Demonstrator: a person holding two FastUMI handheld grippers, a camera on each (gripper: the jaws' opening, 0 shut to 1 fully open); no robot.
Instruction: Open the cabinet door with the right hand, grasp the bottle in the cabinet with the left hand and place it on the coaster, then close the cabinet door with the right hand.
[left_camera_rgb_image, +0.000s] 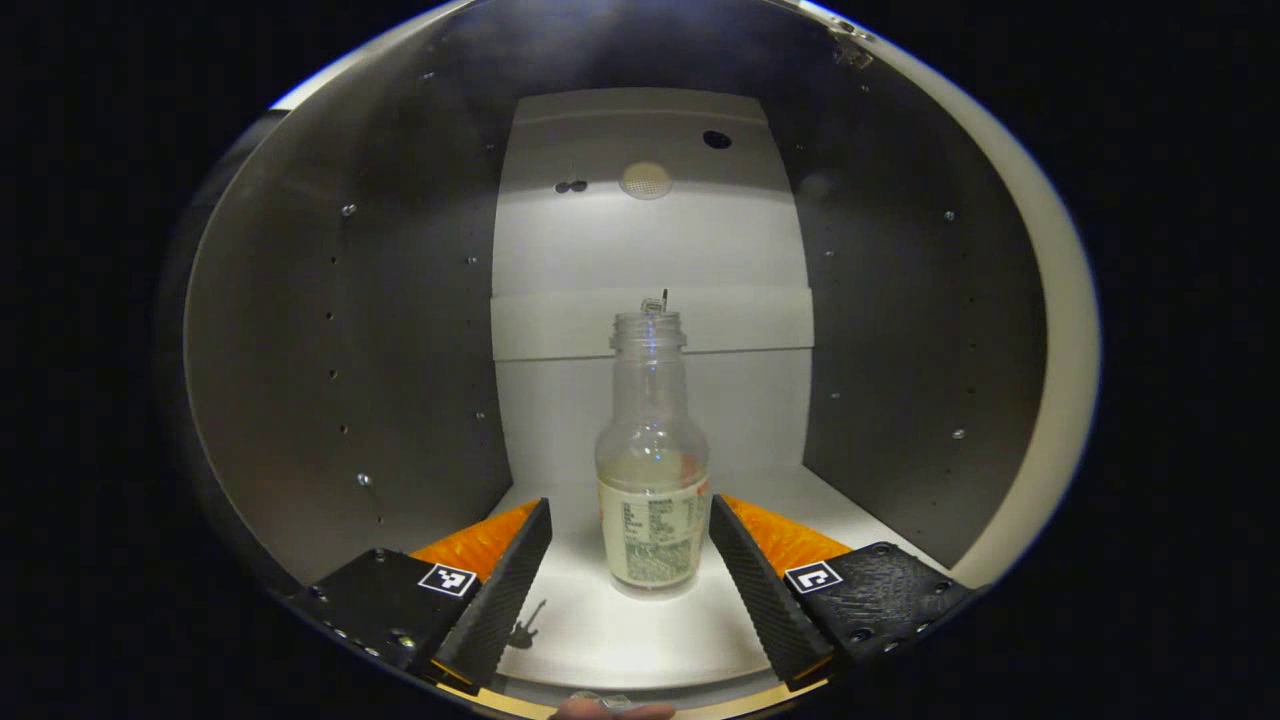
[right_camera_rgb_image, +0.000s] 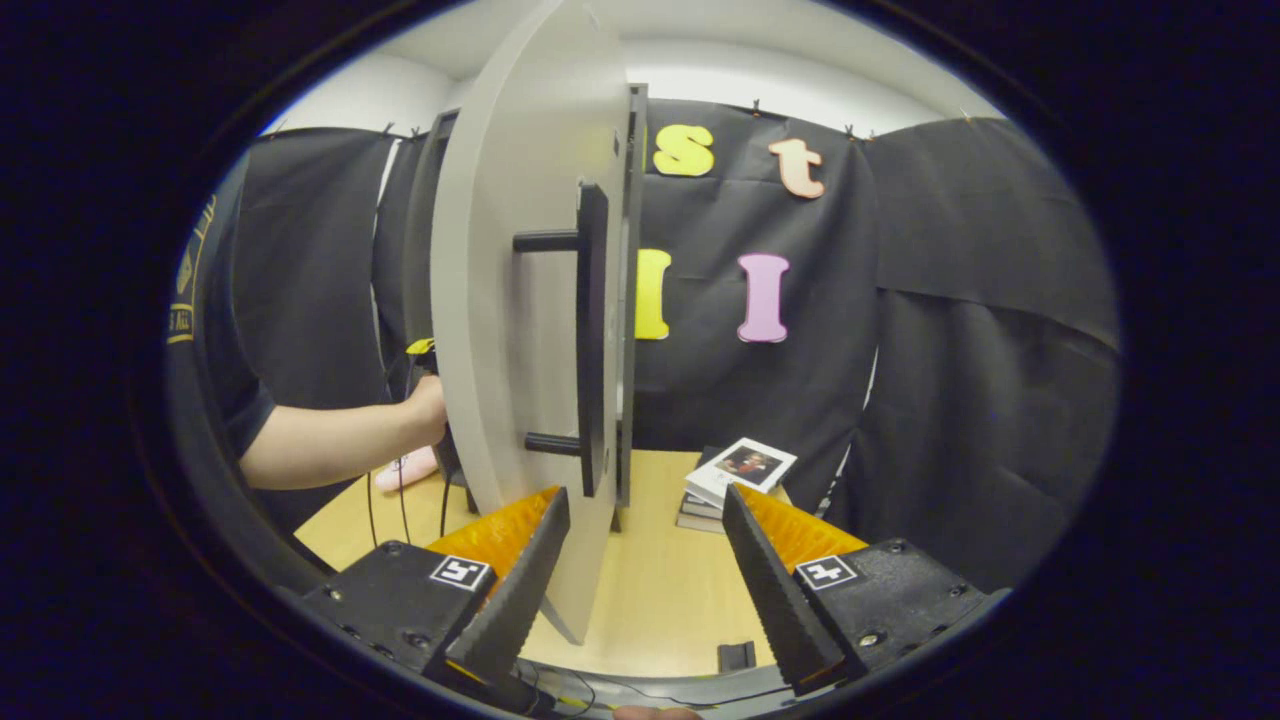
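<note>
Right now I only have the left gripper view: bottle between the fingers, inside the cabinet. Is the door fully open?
Observer: Yes, the cabinet door stands swung out, edge-on in front of the right gripper.
Operator: Is the right gripper holding the handle?
Observer: No. Its fingers are open and the black handle sits above them, untouched.
Operator: Anything on the table past the door?
Observer: A small stack of books lies on the wooden table, behind the door.

orange-black tool (left_camera_rgb_image: 630, 560), fiducial tags (screws), dark sleeve (right_camera_rgb_image: 235, 400)
</note>
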